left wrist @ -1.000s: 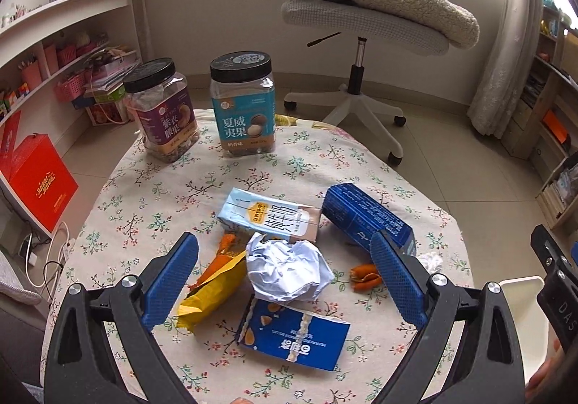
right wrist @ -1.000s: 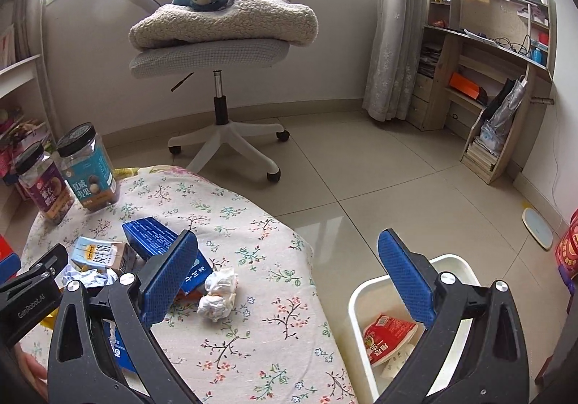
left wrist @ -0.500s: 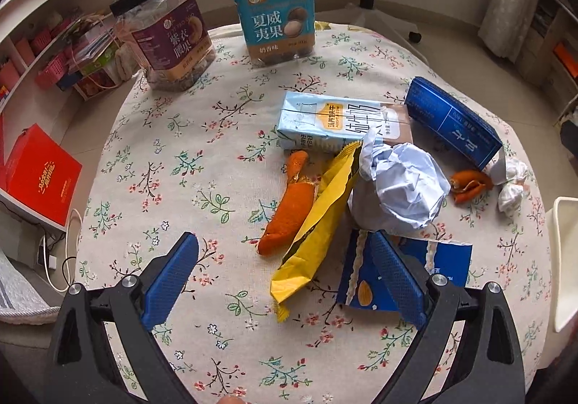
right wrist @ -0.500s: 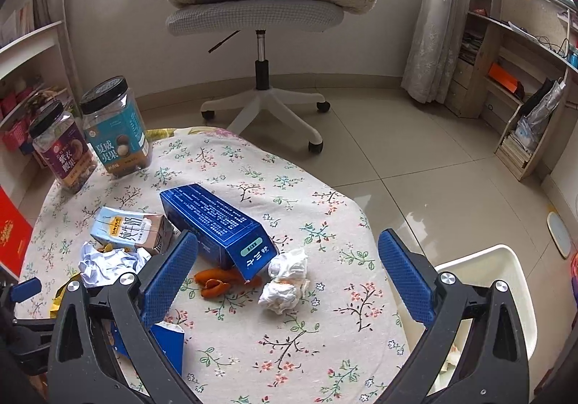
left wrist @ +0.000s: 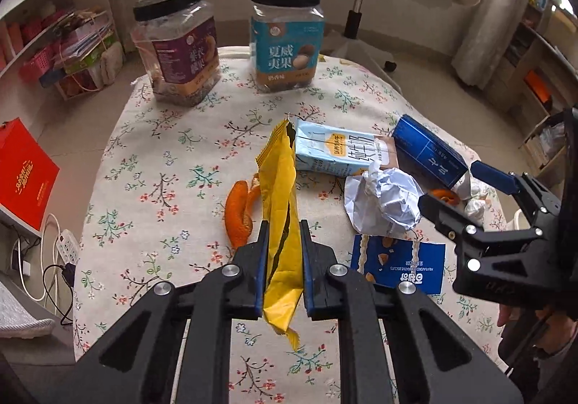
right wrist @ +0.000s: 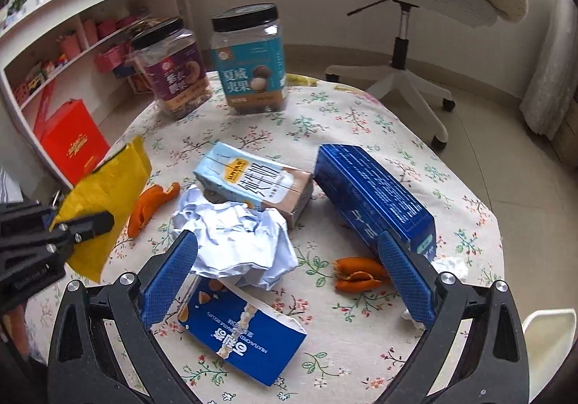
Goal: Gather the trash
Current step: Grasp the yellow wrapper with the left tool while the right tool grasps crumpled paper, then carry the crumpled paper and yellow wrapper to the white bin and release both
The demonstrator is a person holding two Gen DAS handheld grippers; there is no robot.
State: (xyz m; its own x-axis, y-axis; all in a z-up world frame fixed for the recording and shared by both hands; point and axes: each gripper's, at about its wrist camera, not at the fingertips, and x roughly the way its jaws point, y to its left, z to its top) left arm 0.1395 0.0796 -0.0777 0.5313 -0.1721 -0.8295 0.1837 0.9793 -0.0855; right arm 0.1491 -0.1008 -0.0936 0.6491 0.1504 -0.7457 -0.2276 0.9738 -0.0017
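Note:
My left gripper is shut on a yellow wrapper, which also shows at the left of the right wrist view. My right gripper is open, its fingers either side of a crumpled white paper ball and above a torn blue biscuit packet. On the flowered tablecloth lie a light blue milk carton, a dark blue box, orange peel and a small white tissue wad.
Two black-lidded snack jars stand at the table's far side. A white bin's rim shows low at the right. An office chair stands behind the table, and shelves and a red box at the left.
My left gripper has closed on the yellow wrapper, which now stands between its fingers. My right gripper has come down over the paper ball and biscuit packet.

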